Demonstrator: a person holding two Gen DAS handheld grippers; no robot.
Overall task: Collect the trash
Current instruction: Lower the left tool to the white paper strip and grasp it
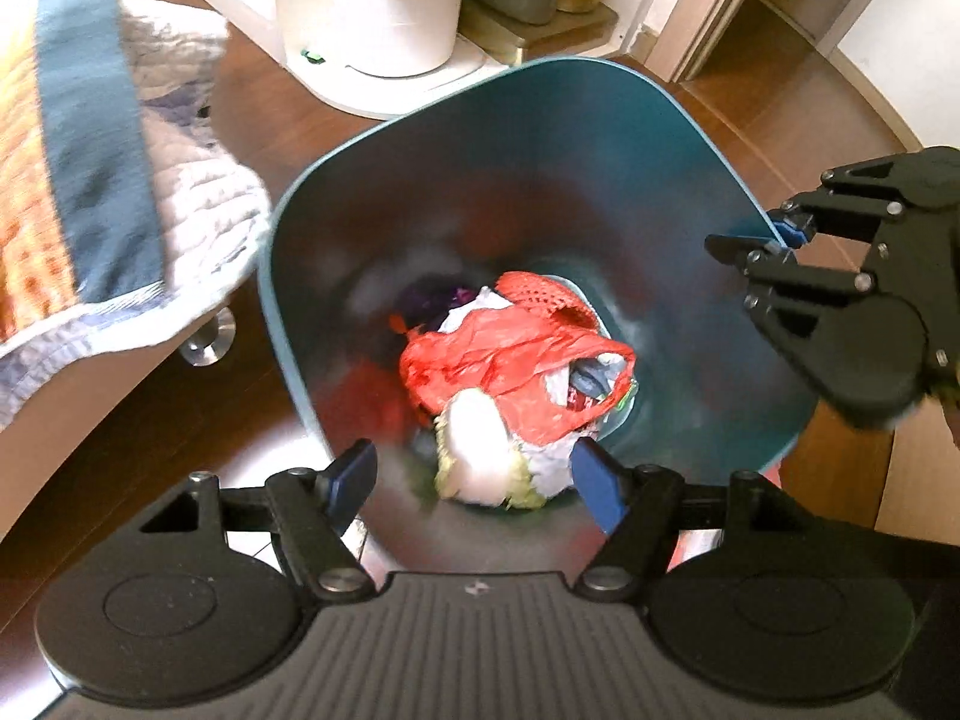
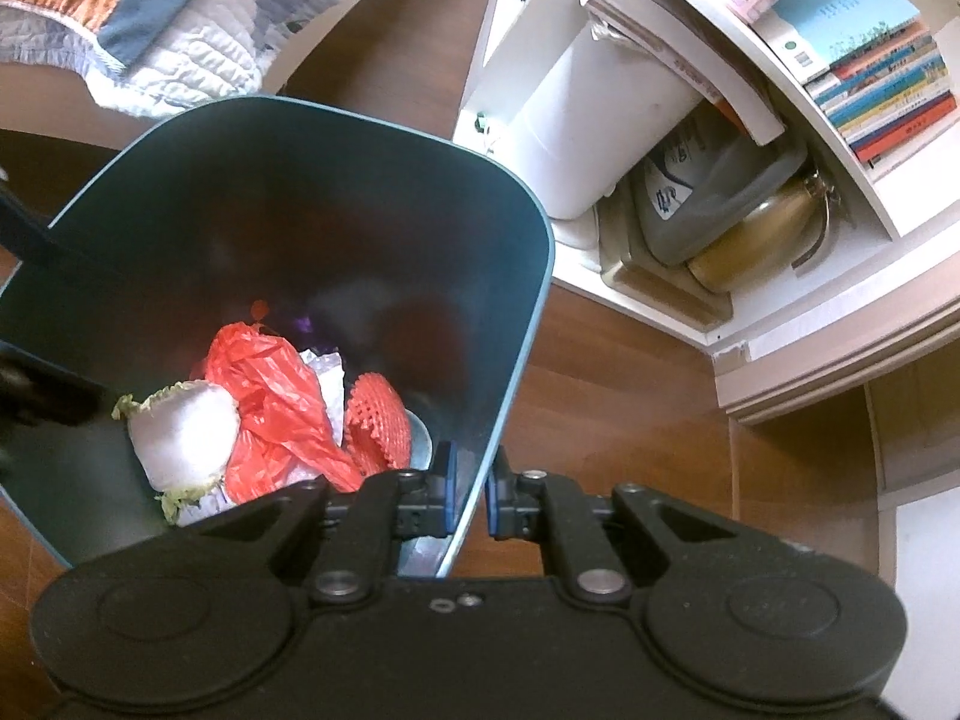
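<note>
A teal trash bin [image 1: 660, 138] stands on the wood floor and also shows in the right wrist view [image 2: 516, 312]. Inside lie a red plastic bag [image 1: 510, 366], a red foam fruit net [image 1: 540, 294], a white cabbage piece [image 1: 480, 450] and other scraps. My left gripper [image 1: 474, 480] is open over the bin's near rim, just above the cabbage. My right gripper [image 2: 471, 495] is shut on the bin's wall, one pad inside and one outside; it also shows at the bin's right rim in the left wrist view [image 1: 786, 228].
A quilted blanket [image 1: 108, 180] hangs off a bed at the left. A white cylinder appliance [image 1: 396, 6] and jugs [image 2: 708, 198] stand under a white shelf with books [image 2: 882, 90] behind the bin. Wood floor [image 2: 630, 396] surrounds the bin.
</note>
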